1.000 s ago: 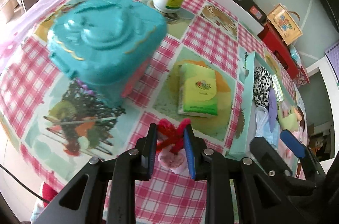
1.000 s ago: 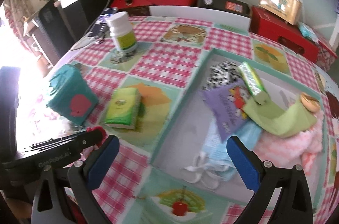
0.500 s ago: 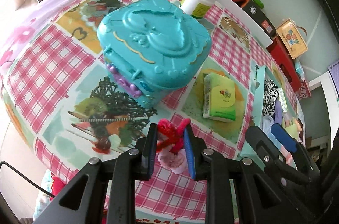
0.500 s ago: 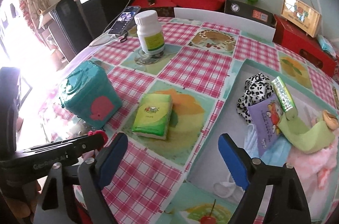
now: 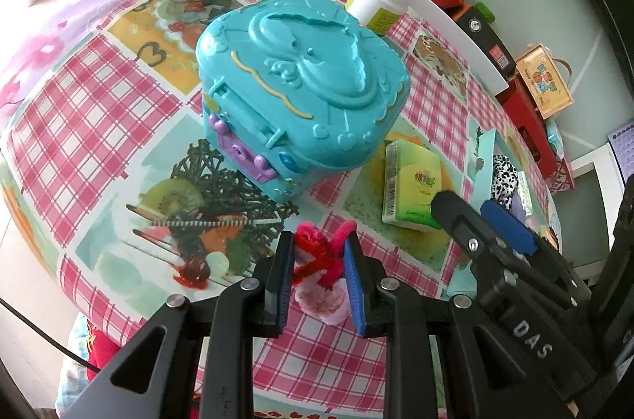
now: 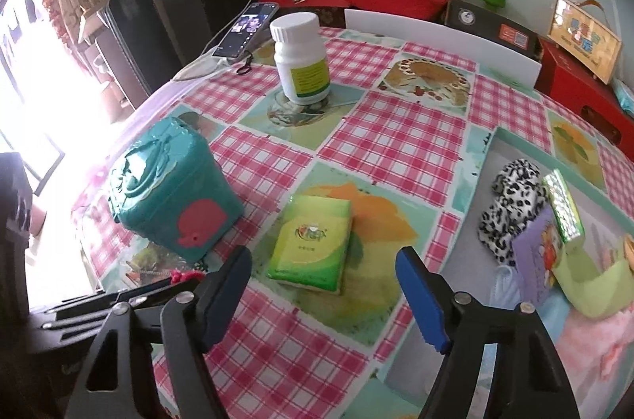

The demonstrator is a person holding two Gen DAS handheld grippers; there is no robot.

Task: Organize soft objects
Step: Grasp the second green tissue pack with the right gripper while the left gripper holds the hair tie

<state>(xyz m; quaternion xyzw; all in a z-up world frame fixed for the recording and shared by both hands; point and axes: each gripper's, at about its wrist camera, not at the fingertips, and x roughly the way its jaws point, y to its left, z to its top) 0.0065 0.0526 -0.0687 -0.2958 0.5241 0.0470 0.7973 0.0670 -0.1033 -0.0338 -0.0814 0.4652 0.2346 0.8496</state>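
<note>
Left wrist view: left tongs point(image 5: 319, 270) pinch a red-pink fuzzy toy point(image 5: 321, 276) above the bench point(image 5: 99, 126). Right tongs point(image 6: 323, 294), empty, have just been closing, spread near the green tissue pack point(image 6: 311, 248).

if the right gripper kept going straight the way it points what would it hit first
Most likely the green tissue pack lying flat on the checked tablecloth. It sits ahead between the open right gripper jaws, though depth is hard to judge.
</note>
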